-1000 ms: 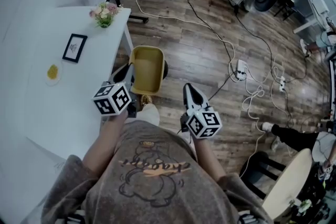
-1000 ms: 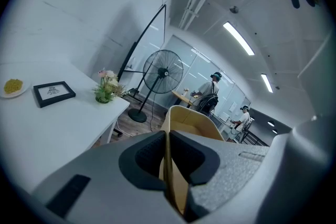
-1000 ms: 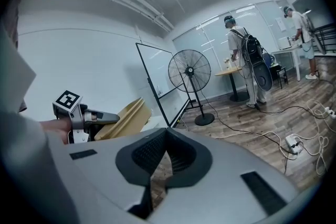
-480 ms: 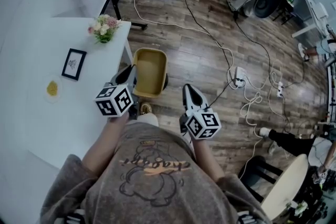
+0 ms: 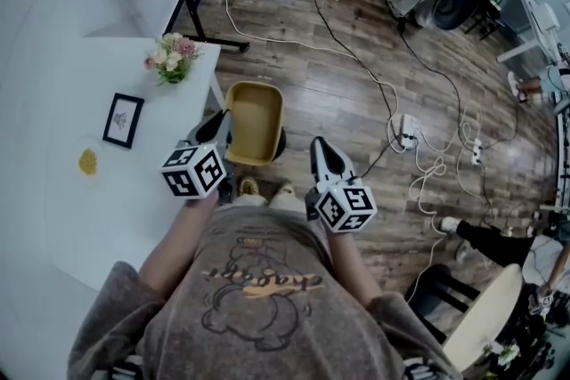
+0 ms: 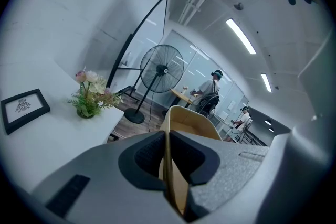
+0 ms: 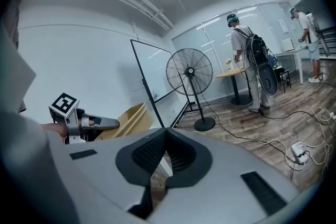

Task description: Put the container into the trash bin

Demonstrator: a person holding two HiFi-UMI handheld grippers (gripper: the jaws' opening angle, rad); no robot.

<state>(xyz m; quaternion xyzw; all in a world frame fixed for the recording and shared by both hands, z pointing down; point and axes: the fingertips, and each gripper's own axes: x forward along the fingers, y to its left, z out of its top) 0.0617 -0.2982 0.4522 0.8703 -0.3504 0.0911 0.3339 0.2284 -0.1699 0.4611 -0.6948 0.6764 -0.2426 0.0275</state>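
- You stand over one wooden floor (image 5: 338, 76), strewn with cables. Only the head view shows its full spread.
- One white table (image 5: 53, 182) is on your left. The left gripper view shows its top from low down.
- One pedestal fan (image 6: 162, 68): both gripper views show its round cage, while the head view shows only its dark round base.
- Two people (image 7: 247, 60) stand far back by a small table. You see them only in the gripper views.
- One tan, open-topped container (image 5: 254, 116) hangs in the air just past the table's corner, above the floor.
- Two grippers, each with one marker cube.
- Your left gripper (image 5: 216, 127) pinches the container's near wall. Its own view shows the thin tan wall clamped between the pads.
- Your right gripper (image 5: 322, 154) hangs just right of the container, clear of it. Its jaws are pressed together with nothing between them. Its view shows the left gripper and the container from the side.
- Two white power strips (image 5: 408, 122) lie on the floor. The right gripper view shows only one.
- One bunch of flowers (image 5: 171, 58) stands at the table's corner.
- One black picture frame (image 5: 124, 120) lies near it.
- One small yellow object (image 5: 87, 161) lies beyond the frame, seen only in the head view.
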